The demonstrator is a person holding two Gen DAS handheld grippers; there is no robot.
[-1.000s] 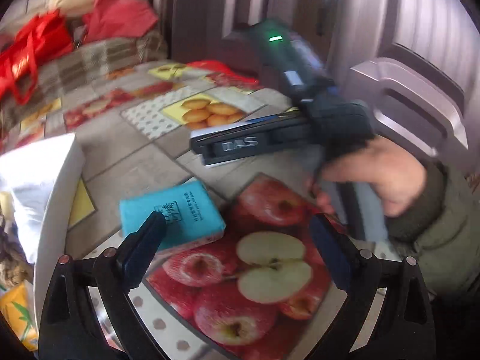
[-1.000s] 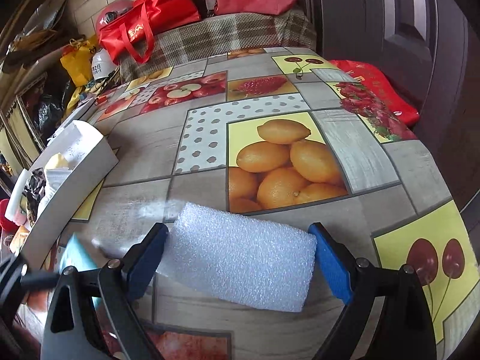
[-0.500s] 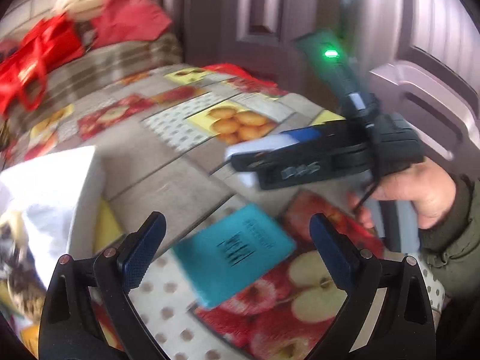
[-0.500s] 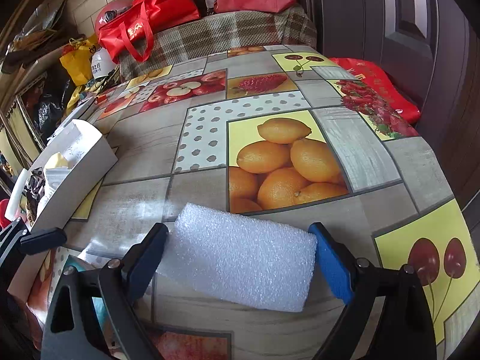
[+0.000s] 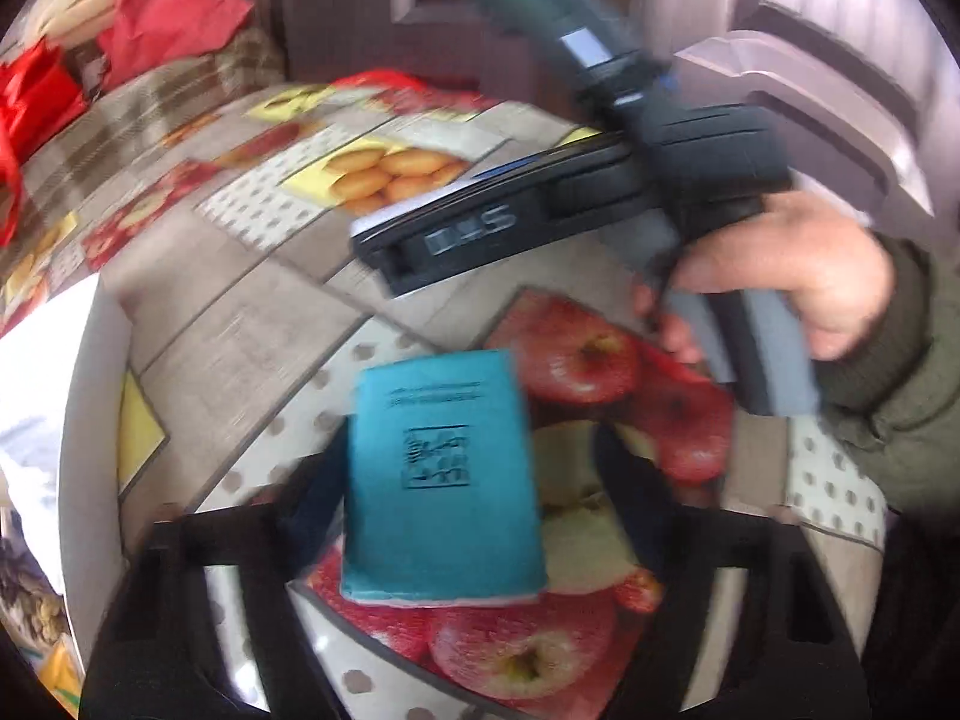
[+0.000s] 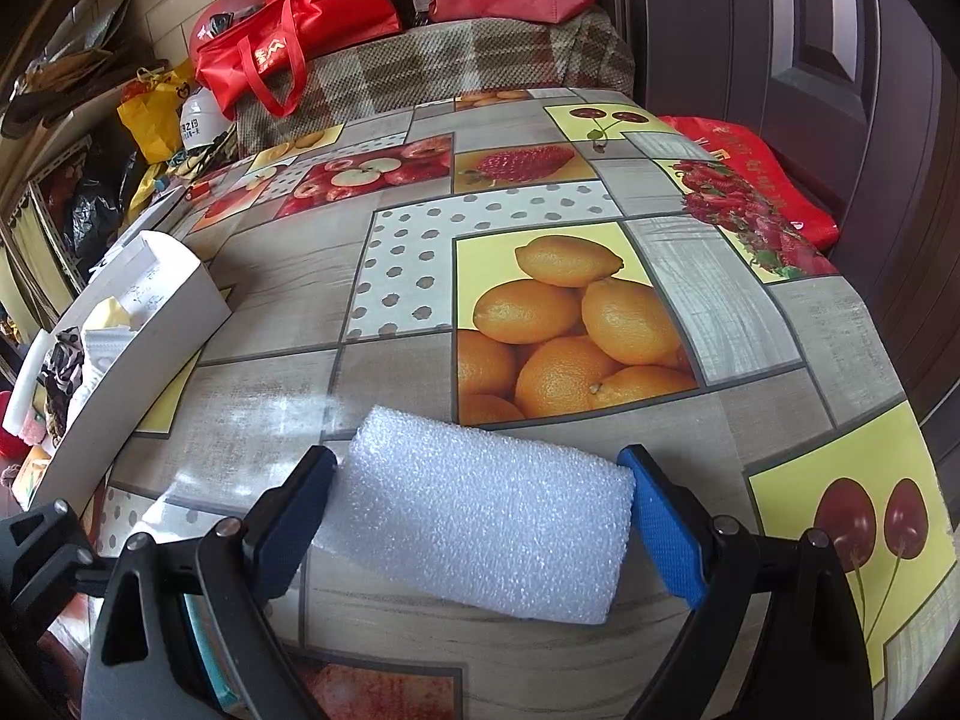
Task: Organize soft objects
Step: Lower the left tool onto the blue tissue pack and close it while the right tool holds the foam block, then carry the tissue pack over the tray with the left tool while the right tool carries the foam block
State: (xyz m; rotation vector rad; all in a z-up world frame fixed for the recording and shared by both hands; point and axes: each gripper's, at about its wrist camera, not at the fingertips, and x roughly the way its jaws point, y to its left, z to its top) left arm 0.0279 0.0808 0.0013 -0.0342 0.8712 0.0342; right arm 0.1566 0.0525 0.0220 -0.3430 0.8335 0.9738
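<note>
A teal tissue pack lies on the fruit-print tablecloth, between the fingers of my left gripper; the view is blurred and the fingers stand apart on either side of it. A white foam block lies on the table between the fingers of my right gripper, which are wide apart and beside its ends. The right gripper's body also shows in the left wrist view, held by a hand.
A white box with soft items stands at the table's left edge. Red bags and a plaid cover lie beyond the far edge. A red pouch lies at the right edge, by a dark door.
My left gripper has swung and moved forward over the teal pack, which now lies between its fingers. The right gripper and foam block have not moved.
</note>
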